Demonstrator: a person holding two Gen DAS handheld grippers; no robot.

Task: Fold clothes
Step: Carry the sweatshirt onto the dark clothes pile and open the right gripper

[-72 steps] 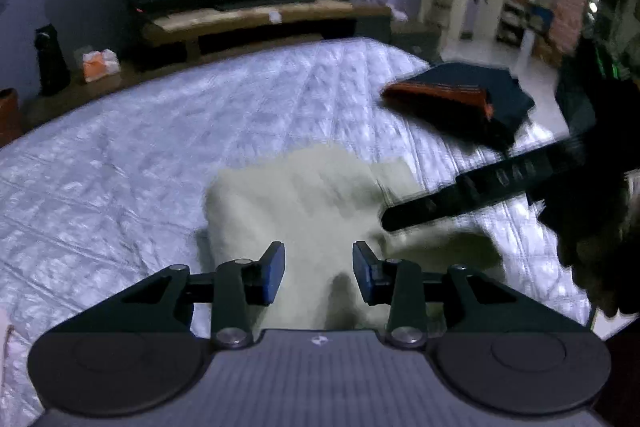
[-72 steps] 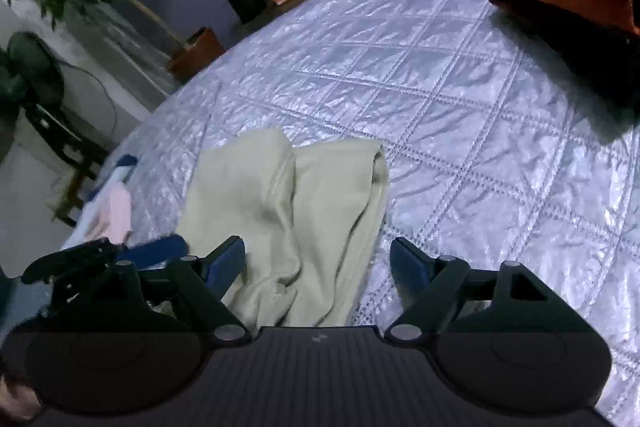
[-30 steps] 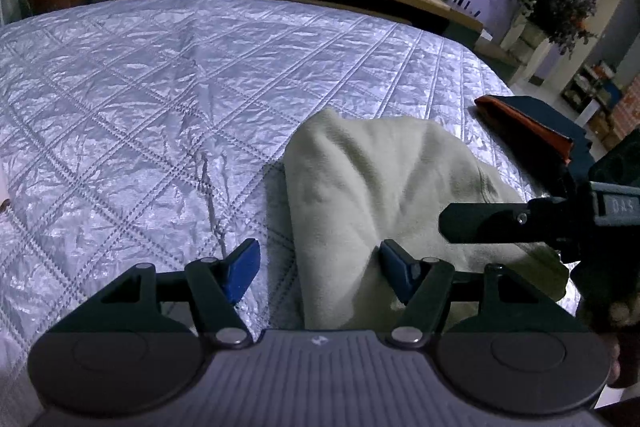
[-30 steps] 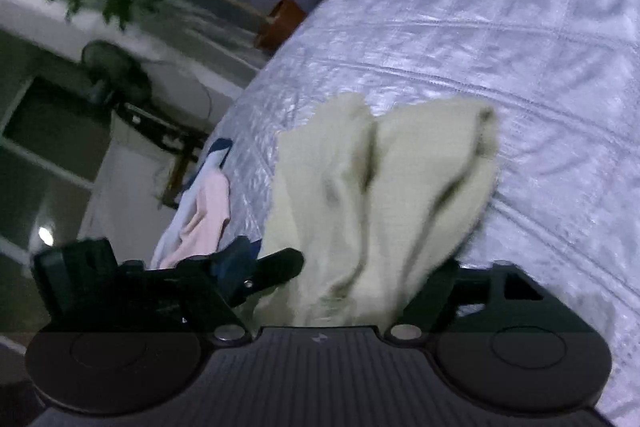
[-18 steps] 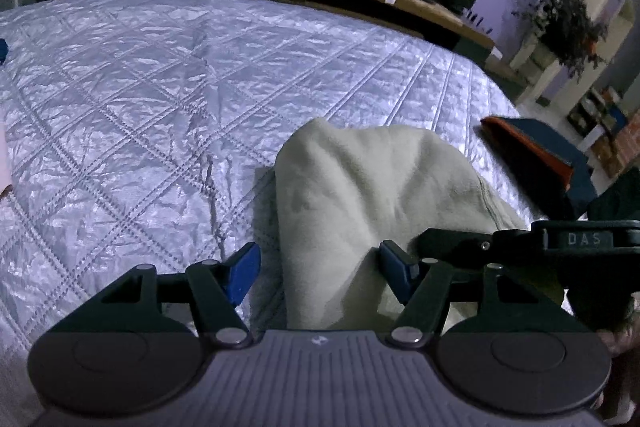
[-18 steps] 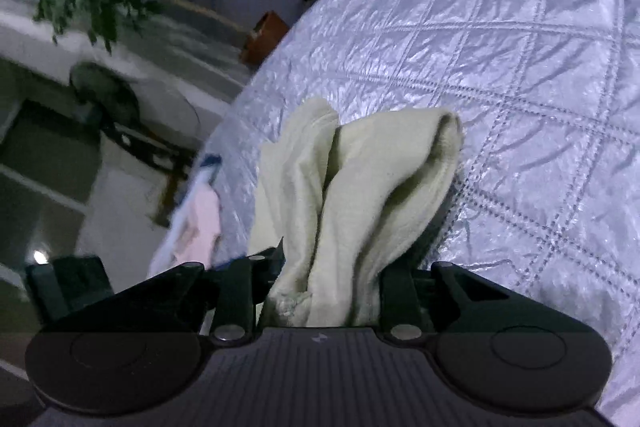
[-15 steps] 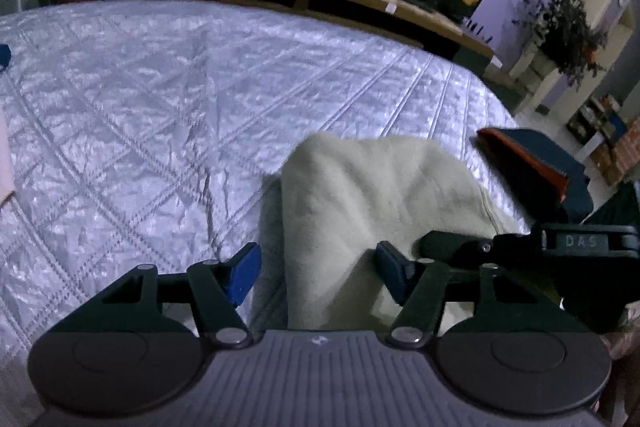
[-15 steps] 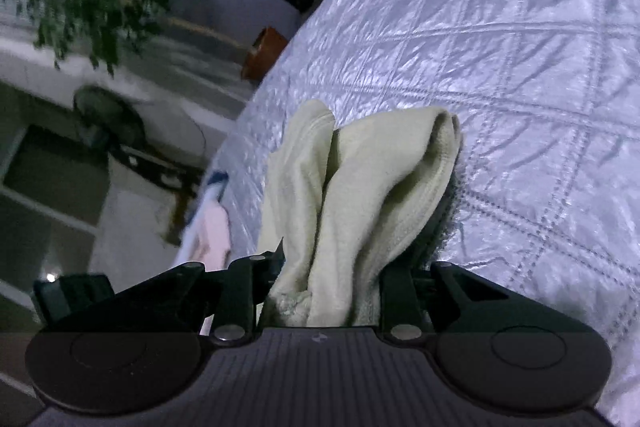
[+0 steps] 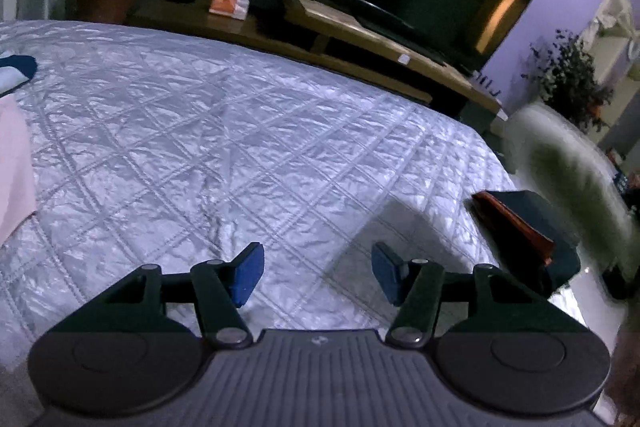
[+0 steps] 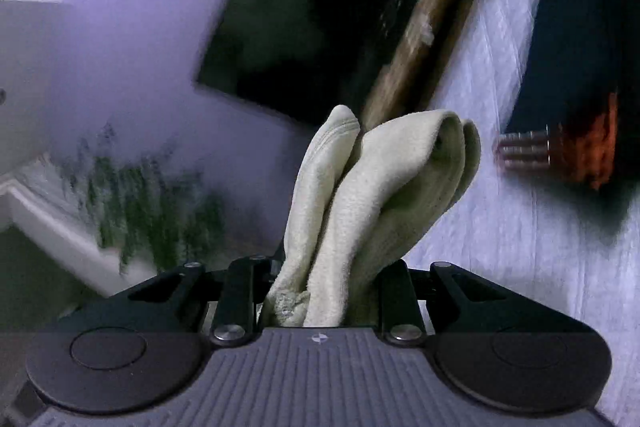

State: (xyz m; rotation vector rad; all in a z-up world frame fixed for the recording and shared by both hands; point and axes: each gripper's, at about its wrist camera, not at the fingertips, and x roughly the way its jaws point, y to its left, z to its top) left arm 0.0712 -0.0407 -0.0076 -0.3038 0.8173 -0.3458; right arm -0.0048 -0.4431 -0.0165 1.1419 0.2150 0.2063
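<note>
The quilted bed cover [image 9: 224, 131] fills most of the left wrist view. A folded dark and orange garment [image 9: 528, 223] lies at its right edge, partly cut off. The left gripper [image 9: 318, 277] hovers over bare cover, jaws wide apart. The right gripper [image 10: 326, 291] clamps the bunched pale green garment [image 10: 372, 195] off the cover; its surroundings are motion-blurred, its fingertips hidden by cloth.
</note>
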